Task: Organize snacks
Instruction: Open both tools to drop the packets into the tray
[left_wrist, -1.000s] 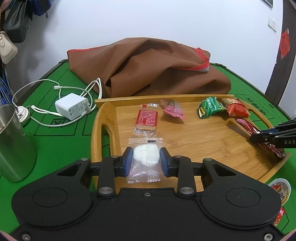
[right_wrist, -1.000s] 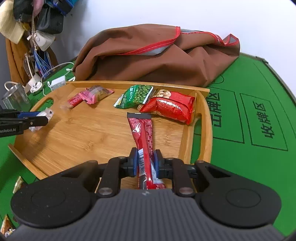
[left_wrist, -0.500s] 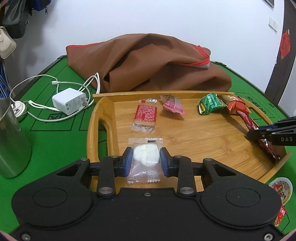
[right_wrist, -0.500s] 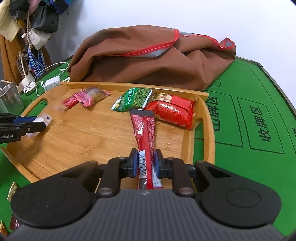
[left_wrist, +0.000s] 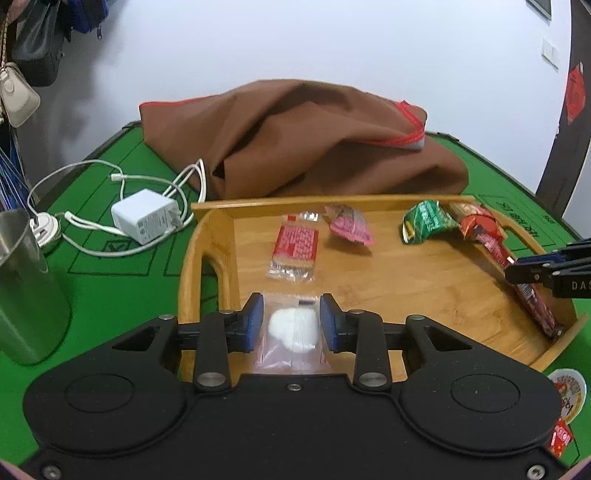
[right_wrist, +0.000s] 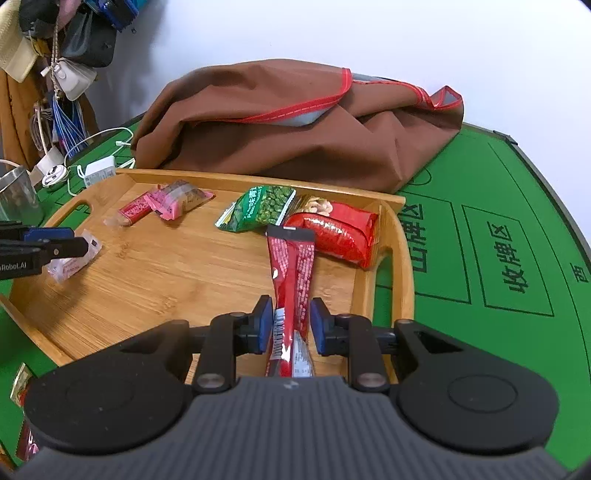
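Note:
A wooden tray (left_wrist: 207, 236) (right_wrist: 399, 236) lies on the green table. My left gripper (left_wrist: 291, 325) is shut on a clear packet with a white sweet (left_wrist: 293, 326) over the tray's near left part; it also shows in the right wrist view (right_wrist: 72, 260). My right gripper (right_wrist: 291, 326) has its jaws a little apart around a long red snack stick (right_wrist: 291, 266) lying on the tray's right side, with a gap on each side. On the tray lie a red wafer packet (left_wrist: 295, 247), a pink packet (left_wrist: 349, 225), a green pea bag (right_wrist: 258, 208) and a red bag (right_wrist: 332, 232).
A brown cloth bag (left_wrist: 303, 140) lies behind the tray. A white charger with cable (left_wrist: 146, 216) and a steel cup (left_wrist: 26, 288) are at the left. Loose snack packets (left_wrist: 567, 395) lie on the felt near the tray's front right corner.
Both grippers have pushed further over the tray. My right gripper's jaws have opened slightly off the red stick, which now rests against the red bag. My left keeps its packet.

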